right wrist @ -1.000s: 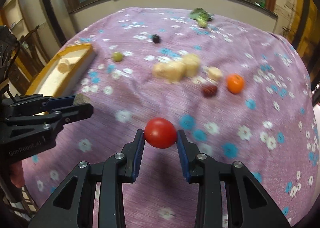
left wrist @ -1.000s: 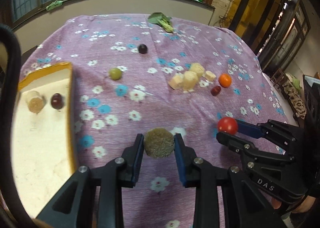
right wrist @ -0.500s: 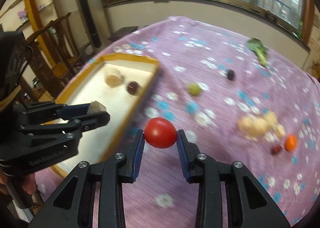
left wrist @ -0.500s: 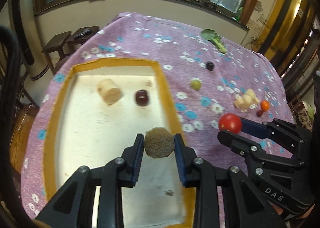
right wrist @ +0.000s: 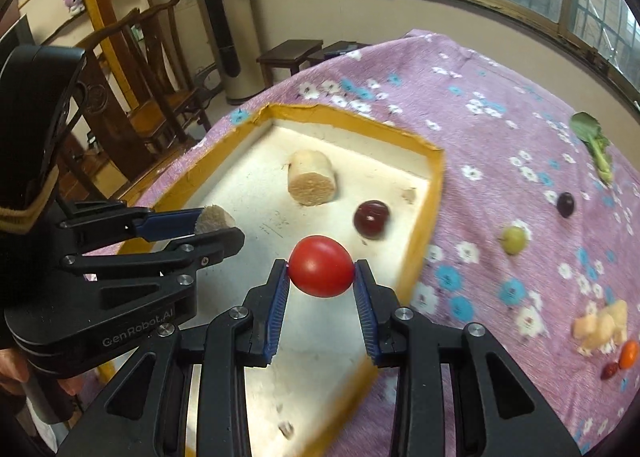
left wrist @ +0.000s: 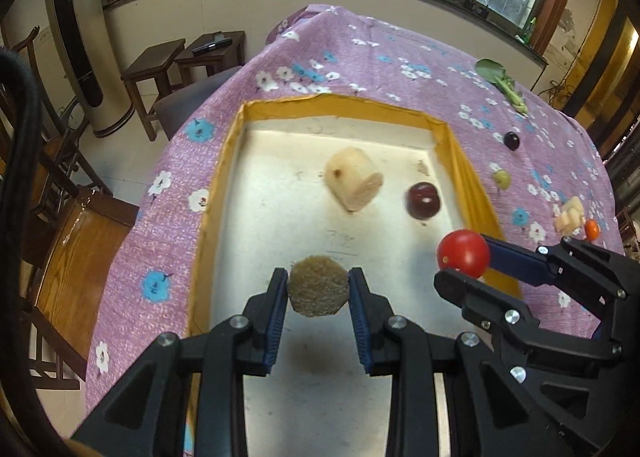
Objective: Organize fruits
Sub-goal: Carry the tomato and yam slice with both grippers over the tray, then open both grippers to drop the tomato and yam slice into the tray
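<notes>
My left gripper (left wrist: 318,291) is shut on a rough brown fruit piece (left wrist: 318,291), held above the near half of the white tray with a yellow rim (left wrist: 224,185). My right gripper (right wrist: 321,268) is shut on a red tomato (right wrist: 321,267) over the tray's right side; the tomato (left wrist: 463,254) also shows in the left wrist view. Inside the tray lie a pale banana chunk (left wrist: 352,179) and a dark red plum (left wrist: 423,201). On the cloth to the right sit a green grape (right wrist: 513,240), a dark grape (right wrist: 565,204), pale banana pieces (right wrist: 600,325) and a small orange fruit (right wrist: 628,353).
A purple flowered cloth (right wrist: 500,105) covers the table. A green leafy vegetable (right wrist: 596,145) lies at the far right. Wooden chairs (right wrist: 132,89) and low stools (left wrist: 176,57) stand beyond the table's left edge, close to the tray.
Both grippers have swept left from the open cloth to above the tray, each still holding its fruit. The tray now fills the middle of both views.
</notes>
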### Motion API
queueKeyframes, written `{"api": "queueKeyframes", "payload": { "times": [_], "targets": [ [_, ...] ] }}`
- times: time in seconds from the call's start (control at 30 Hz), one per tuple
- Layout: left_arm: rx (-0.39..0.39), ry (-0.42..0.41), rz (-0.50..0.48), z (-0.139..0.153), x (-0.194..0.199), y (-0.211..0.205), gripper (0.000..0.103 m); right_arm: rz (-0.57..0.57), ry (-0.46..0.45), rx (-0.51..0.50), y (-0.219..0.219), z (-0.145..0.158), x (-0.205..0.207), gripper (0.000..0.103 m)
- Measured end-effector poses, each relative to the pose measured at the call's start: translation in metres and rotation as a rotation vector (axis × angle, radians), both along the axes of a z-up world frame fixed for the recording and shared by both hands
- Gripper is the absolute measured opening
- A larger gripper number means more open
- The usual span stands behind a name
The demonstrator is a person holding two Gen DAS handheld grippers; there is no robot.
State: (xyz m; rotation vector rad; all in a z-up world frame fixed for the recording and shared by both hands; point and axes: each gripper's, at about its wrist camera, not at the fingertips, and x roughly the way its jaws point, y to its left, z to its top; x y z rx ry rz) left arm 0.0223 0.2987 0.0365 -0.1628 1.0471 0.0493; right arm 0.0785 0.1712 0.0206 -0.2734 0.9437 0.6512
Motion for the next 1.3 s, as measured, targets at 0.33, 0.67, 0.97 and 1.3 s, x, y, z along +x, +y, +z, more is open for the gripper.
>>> {"api": "queueKeyframes", "payload": {
  "times": [0.33,0.67,0.97,1.3],
  "targets": [
    [0.014,0.012,-0.020,-0.010,0.012,0.006,0.033,-0.031,0.035,-0.031,0.011,-0.017,0.018,0.032],
    [0.037,0.014,-0.018,-0.010,0.012,0.004,0.034,-0.030,0.035,-0.064,0.015,-0.021,0.016,0.032],
    [0.047,0.019,0.008,-0.009,0.005,0.001,0.049,-0.039,0.028,-0.078,0.007,-0.015,0.007,0.033],
    [0.038,0.015,0.046,-0.004,-0.009,-0.001,0.062,-0.045,0.011,-0.069,-0.005,-0.002,-0.013,0.040]
  ]
}}
